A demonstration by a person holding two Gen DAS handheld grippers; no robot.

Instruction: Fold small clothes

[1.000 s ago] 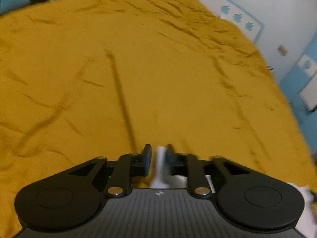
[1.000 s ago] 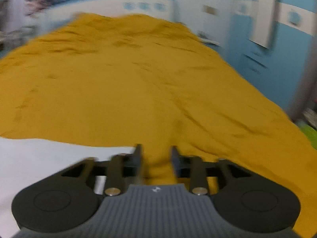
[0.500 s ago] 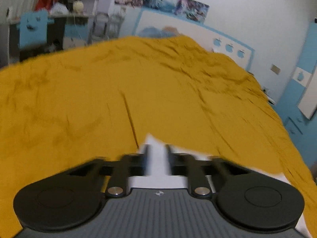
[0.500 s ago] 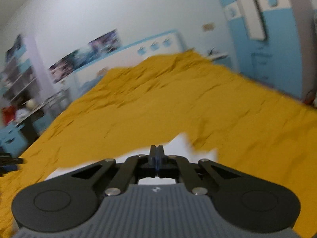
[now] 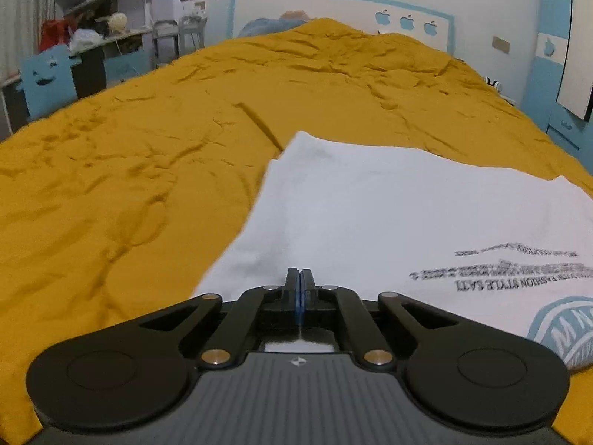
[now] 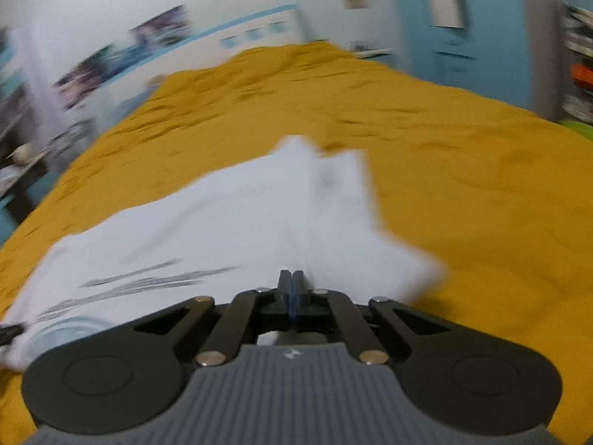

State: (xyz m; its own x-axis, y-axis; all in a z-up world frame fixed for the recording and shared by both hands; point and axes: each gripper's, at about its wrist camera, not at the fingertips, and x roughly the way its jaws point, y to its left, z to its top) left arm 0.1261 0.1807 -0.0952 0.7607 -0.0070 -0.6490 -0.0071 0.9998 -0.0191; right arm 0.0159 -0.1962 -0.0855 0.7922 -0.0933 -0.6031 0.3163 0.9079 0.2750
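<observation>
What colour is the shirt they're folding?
White shirt with dark printed lettering and a pale blue round emblem, clearest in the left wrist view.

White shirt point(image 5: 389, 204) point(image 6: 259, 215) with dark mirrored lettering and pale blue round print, spread mostly flat on the mustard blanket point(image 5: 148, 148), near its front edge; far corners slightly raised, blurred in right view.
</observation>
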